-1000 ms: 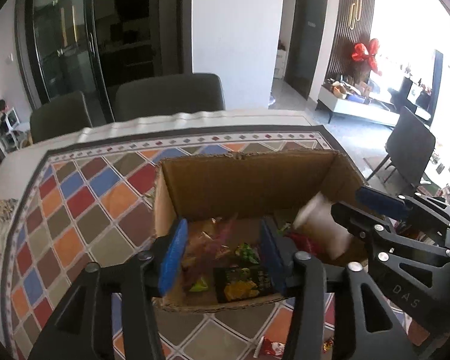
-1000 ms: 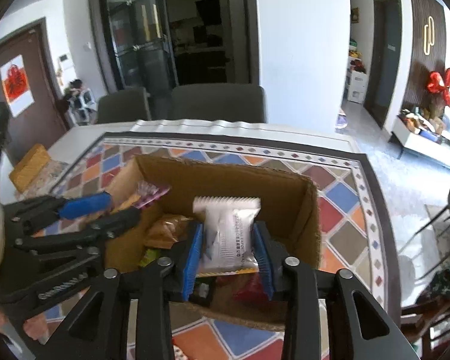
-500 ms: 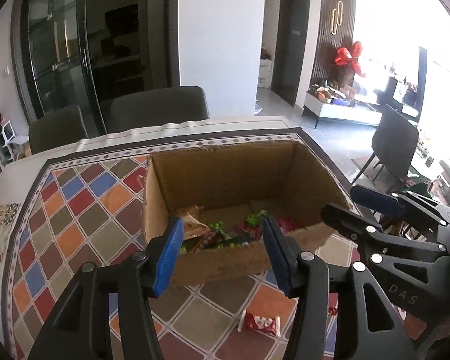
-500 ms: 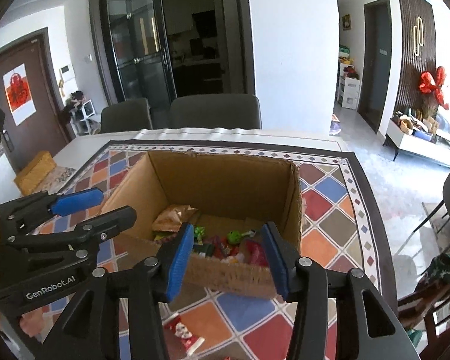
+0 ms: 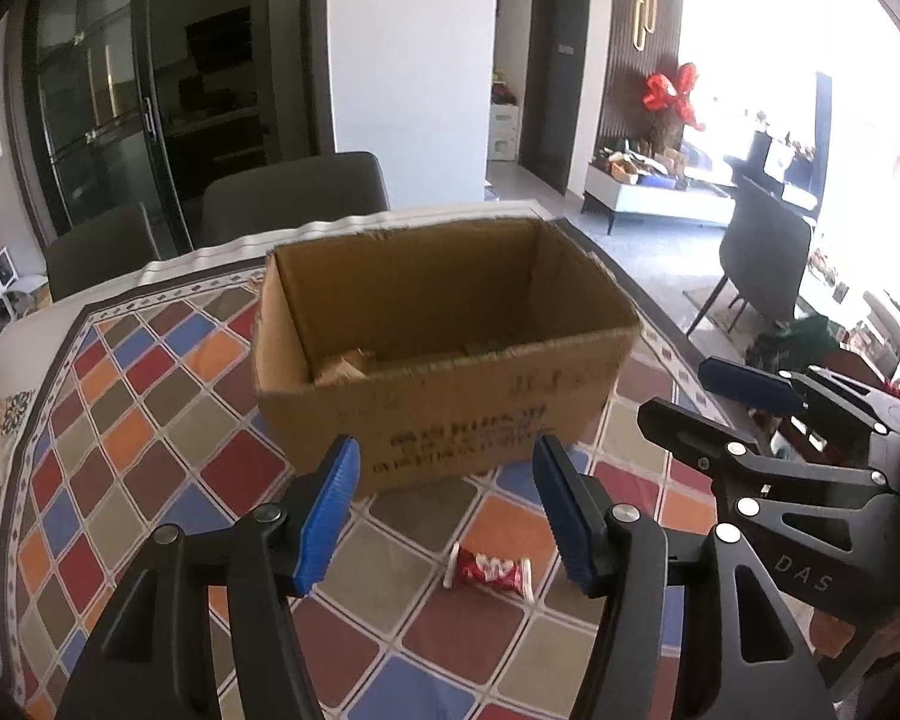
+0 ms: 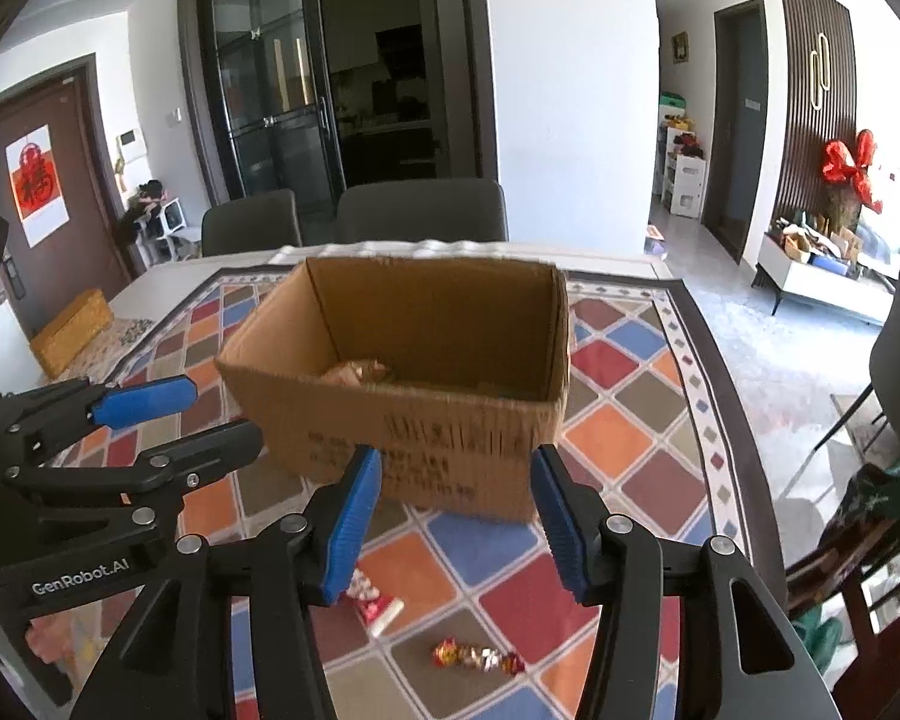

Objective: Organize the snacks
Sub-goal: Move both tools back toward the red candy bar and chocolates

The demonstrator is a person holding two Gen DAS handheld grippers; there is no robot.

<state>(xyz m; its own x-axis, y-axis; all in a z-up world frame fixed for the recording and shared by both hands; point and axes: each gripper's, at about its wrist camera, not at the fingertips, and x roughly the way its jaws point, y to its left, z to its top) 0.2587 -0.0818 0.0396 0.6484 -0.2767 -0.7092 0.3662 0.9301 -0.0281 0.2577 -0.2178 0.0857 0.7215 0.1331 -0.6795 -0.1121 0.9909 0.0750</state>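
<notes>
An open cardboard box [image 5: 450, 414] stands on the patterned tablecloth, with a brown snack packet [image 5: 345, 365] showing inside; it also shows in the right wrist view [image 6: 414, 450]. My left gripper [image 5: 444, 516] is open and empty, in front of the box. A red and white wrapped snack [image 5: 489, 571] lies on the cloth just below it. My right gripper [image 6: 453, 516] is open and empty, also in front of the box. The red and white snack [image 6: 375, 600] and a red and gold candy strip [image 6: 477, 657] lie on the cloth below it.
Grey chairs [image 6: 420, 210] stand behind the table. A yellow woven box [image 6: 72, 333] sits at the far left edge of the table. The table's right edge drops to the floor, with a dark chair [image 5: 762, 264] beyond it.
Both grippers have pulled back and down from over the box. The right gripper let go of the white snack packet into the box and stands open. Snacks on the cloth have come into view.
</notes>
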